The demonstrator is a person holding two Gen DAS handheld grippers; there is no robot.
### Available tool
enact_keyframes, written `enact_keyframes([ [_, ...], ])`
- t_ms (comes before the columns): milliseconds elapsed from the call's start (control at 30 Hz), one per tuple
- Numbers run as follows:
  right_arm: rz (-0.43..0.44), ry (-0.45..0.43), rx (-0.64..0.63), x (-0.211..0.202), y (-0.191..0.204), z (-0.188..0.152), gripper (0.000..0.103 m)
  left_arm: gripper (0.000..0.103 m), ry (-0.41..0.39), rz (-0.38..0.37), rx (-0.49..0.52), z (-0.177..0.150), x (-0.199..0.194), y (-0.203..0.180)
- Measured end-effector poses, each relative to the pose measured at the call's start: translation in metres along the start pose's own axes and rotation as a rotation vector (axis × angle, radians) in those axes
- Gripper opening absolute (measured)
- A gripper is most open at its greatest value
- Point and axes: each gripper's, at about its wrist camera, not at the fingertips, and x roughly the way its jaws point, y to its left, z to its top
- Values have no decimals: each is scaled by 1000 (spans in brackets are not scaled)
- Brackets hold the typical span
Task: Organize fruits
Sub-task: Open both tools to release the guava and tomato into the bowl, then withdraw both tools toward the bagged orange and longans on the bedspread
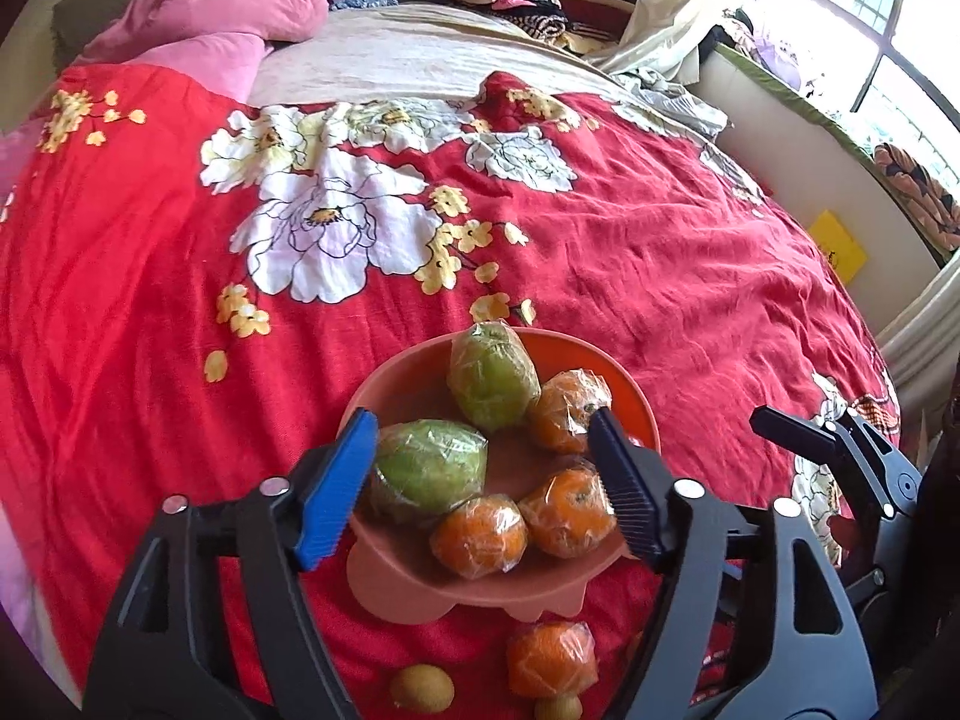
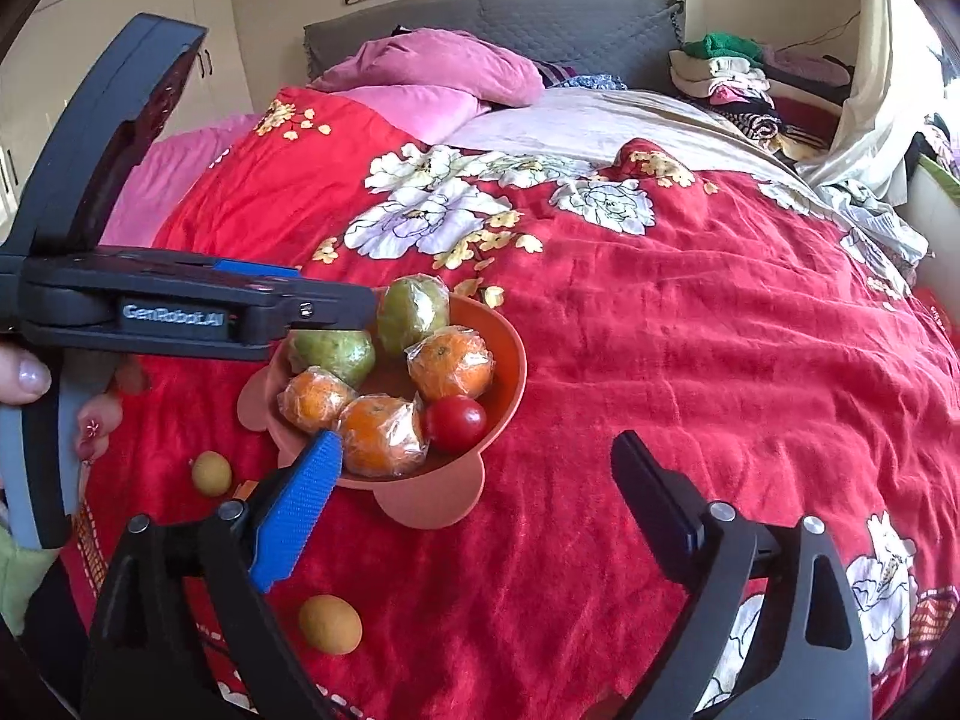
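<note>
Both your hand-held grippers stand open and empty; the small yellow fruit [image 2: 330, 624] on the bed lies nearest your right hand-held gripper [image 2: 480, 480], just below its blue finger.

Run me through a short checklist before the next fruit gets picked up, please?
1. Left tongs open and empty: ok, nothing is pinched between the pads.
2. Right tongs open and empty: ok, only red bedspread shows between them.
3. Fruit still outside the bowl: not ok; a wrapped orange and two small yellow fruits lie on the bedspread.
4. Bowl sitting steady: cannot tell, it rests on soft bedding.
5. Room left in the bowl: ok, bare bottom shows beside the red tomato.
6. Clear path to the nearest yellow fruit: ok, nothing lies over it.
</note>
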Motion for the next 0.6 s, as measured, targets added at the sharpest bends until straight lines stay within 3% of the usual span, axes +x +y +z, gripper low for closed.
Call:
enact_keyframes([
  [333,-5,-10,4,-11,0,-3,93,87,-39,10,-24,-9,-23,4],
  [600,-4,-17,-5,-21,3,-5,94,93,-59,34,-49,-15,-37,9],
])
